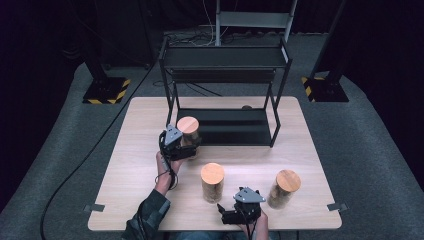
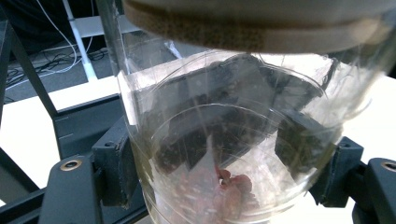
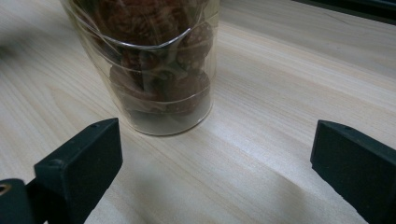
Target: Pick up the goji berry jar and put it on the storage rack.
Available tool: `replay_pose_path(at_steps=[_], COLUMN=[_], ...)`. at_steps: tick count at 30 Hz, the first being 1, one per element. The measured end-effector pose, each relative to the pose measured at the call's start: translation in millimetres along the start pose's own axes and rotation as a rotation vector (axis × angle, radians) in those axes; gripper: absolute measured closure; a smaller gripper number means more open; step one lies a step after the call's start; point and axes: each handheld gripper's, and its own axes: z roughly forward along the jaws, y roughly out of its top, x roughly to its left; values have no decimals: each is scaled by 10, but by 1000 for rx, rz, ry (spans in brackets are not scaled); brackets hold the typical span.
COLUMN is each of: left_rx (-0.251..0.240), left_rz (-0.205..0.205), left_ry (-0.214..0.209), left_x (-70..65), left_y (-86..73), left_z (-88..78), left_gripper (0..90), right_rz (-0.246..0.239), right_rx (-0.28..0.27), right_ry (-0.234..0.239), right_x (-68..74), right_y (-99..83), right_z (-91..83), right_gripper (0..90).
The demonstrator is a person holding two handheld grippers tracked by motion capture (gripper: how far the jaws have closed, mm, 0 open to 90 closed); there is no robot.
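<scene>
Left gripper (image 1: 181, 149) had its jaws clamped on a glass jar (image 2: 224, 140) with a wooden lid, left of centre in the high view, right by the black shelf rack (image 1: 225, 60). Right gripper (image 3: 210, 186) sat low in that view, jaws wide apart, a nut-filled jar (image 3: 159, 65) just ahead on the desk (image 1: 310, 200).

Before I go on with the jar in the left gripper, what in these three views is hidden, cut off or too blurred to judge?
- Left gripper view: held glass jar, wooden lid cut by the top edge; glare blurs the contents.
- High view: left gripper hides that jar's body; whether it rests on the table is unclear.
- High view: small brown thing behind the black shelf rack, too small.
- Right gripper view: nearby jar, top cut off.
</scene>
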Motion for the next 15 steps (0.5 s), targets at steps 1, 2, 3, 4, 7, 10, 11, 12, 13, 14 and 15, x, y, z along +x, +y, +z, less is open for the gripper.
replay_pose_path(at_steps=[1,2,3,4,7,10,11,12,13,14,15], left_rx=[3,2,1,0,-2,-2,0,1,2,4,4], left_rz=[4,6,5,6,4,9,8,7,9,13,16], left_ry=[0,-1,-1,0,1,0,0,-1,-1,1,2], left_x=[2,3,2,2,6,18,22,25,28,31,34], left_y=[4,9,14,19,29,38,40,42,46,50,55], left_z=[3,9,12,16,25,41,50,55,60,63,65], left_gripper=[245,245,245,245,246,246,245,245,245,245,245], right_rz=[0,0,0,-1,-1,0,0,1,0,1,1], right_rx=[-1,-1,-1,-1,0,1,0,0,-1,-1,-2], right_ry=[-1,-1,-1,0,1,2,1,0,-1,-2,-2], right_x=[0,0,1,1,1,0,0,1,1,1,1], right_y=[0,0,-1,0,0,0,0,0,0,0,-1], right_z=[0,0,-1,0,0,0,0,0,-1,-1,-1], right_gripper=[15,15,15,15,15,15,15,15,15,15,15])
